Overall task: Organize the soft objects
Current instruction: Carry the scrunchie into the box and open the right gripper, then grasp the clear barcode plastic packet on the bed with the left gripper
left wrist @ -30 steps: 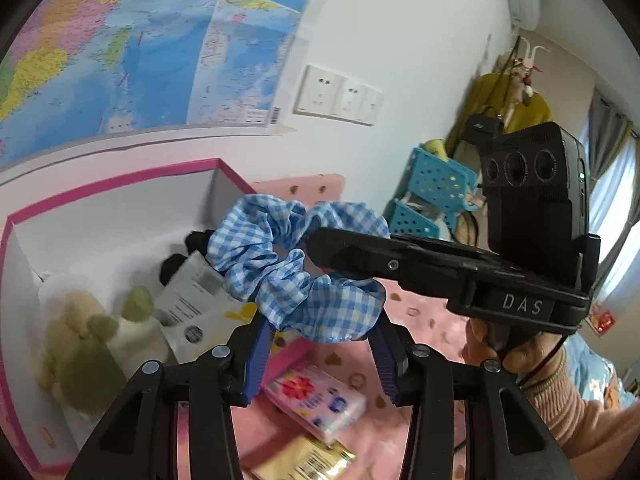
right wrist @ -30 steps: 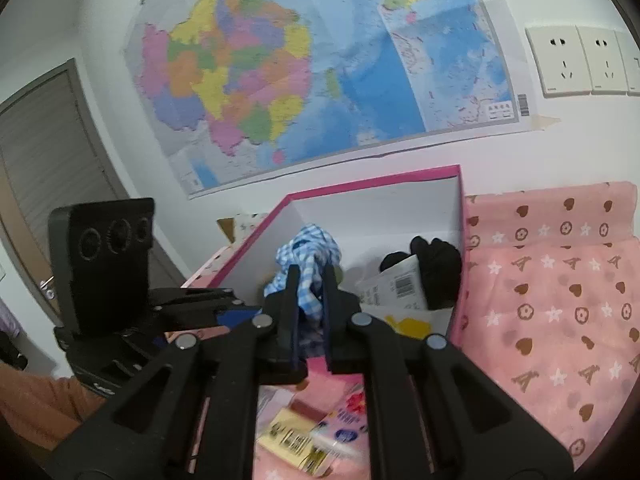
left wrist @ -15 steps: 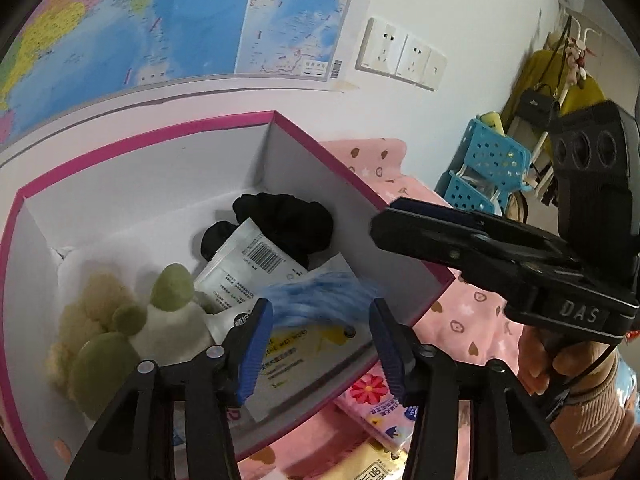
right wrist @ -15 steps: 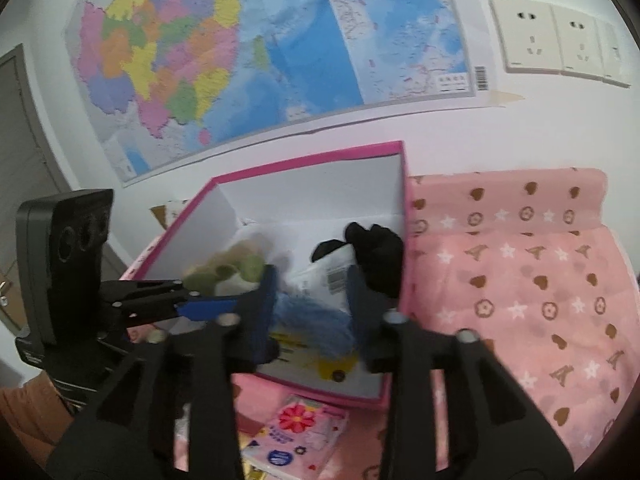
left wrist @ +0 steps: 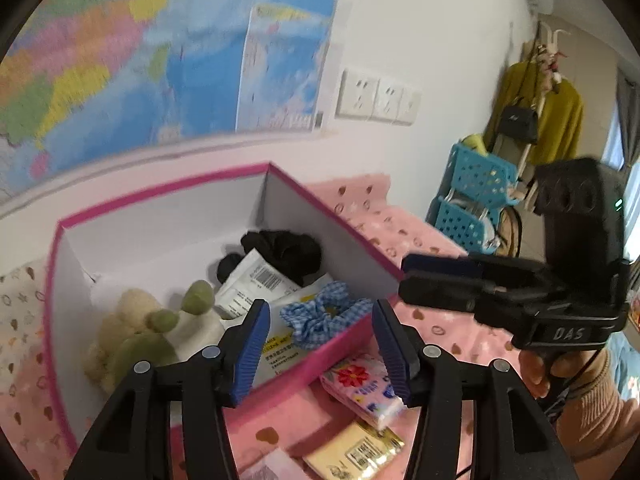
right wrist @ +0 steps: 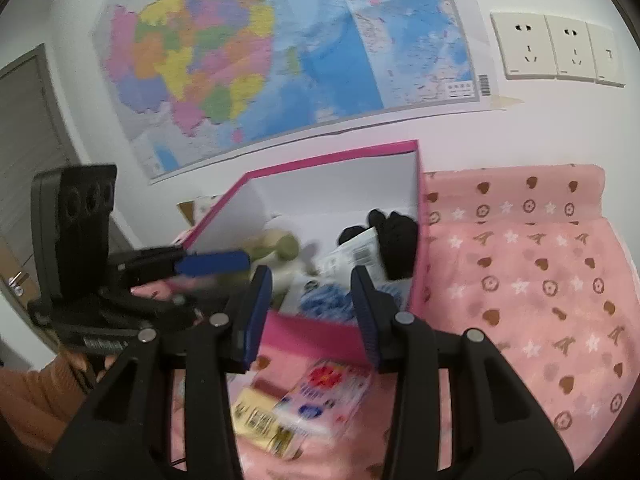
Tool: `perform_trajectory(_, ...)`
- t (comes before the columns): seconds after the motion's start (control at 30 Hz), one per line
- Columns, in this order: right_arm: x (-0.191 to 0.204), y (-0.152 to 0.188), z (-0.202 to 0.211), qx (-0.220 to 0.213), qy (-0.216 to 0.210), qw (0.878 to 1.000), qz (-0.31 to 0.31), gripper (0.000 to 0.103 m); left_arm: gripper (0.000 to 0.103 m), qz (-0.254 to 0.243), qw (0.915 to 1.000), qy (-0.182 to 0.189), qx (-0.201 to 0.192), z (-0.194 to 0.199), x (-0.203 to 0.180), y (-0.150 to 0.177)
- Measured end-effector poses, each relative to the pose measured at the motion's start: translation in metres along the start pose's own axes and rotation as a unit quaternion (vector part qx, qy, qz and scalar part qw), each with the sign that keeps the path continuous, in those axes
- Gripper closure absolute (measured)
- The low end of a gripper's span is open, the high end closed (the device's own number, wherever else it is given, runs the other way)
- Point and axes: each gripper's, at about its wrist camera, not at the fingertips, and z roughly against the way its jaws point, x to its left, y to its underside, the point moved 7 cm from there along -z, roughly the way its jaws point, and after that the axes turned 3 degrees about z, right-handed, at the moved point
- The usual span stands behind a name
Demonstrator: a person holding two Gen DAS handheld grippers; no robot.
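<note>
In the box (left wrist: 160, 216) sit, from its left wall rightward, a plush (left wrist: 132, 332), white packets (left wrist: 256, 284), the blue scrunchie (left wrist: 324, 316) at its front wall and a black scrunchie (left wrist: 288, 252) behind. Our left gripper (left wrist: 318, 354) is opening, empty; our right gripper (right wrist: 312, 312) is released, empty. Tissues (left wrist: 364, 388) and a yellow pack (left wrist: 356, 452) before the box remain.

Map (left wrist: 160, 52) print blurred; yellow packet (left wrist: 356, 454) cut off by bottom edge; packet text unreadable.
</note>
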Motion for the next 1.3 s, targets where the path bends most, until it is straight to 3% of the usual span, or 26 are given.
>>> perform_trajectory(0.23, 0.039, 0.033, 0.018, 0.017, -0.072, 0.997, 0.015, 0.06, 0.042, 0.002, 0.9996, -0.008, -0.028, 0.044, 0.004, 0.024)
perform_trajectory(0.43, 0.08, 0.067, 0.005, 0.062, -0.108, 0.991, 0.048, 0.06, 0.042, 0.031, 0.9983, -0.049, 0.002, 0.051, 0.033, 0.07)
perform_trajectory(0.6, 0.108, 0.103, -0.03, 0.122, -0.13, 0.982, 0.06, 0.06, 0.042, 0.075, 0.994, -0.072, 0.034, 0.049, 0.059, 0.105)
perform_trajectory(0.73, 0.118, 0.123, -0.053, 0.151, -0.139, 0.977, 0.05, 0.06, 0.042, 0.097, 0.9915, -0.072, 0.049, 0.048, 0.067, 0.126)
perform_trajectory(1.0, 0.109, 0.137, -0.075, 0.179, -0.098, 0.978, 0.036, 0.06, 0.042, 0.12, 0.9874, -0.066, 0.079, 0.043, 0.077, 0.154)
perform_trajectory(1.13, 0.096, 0.135, -0.074, 0.175, -0.023, 0.983, 0.055, 0.06, 0.042, 0.127, 0.986, -0.059, 0.091, 0.041, 0.078, 0.165)
perform_trajectory(1.3, 0.098, 0.141, -0.072, 0.189, -0.021, 0.98, 0.059, 0.06, 0.042, 0.128, 0.9851, -0.045, 0.106, 0.04, 0.078, 0.173)
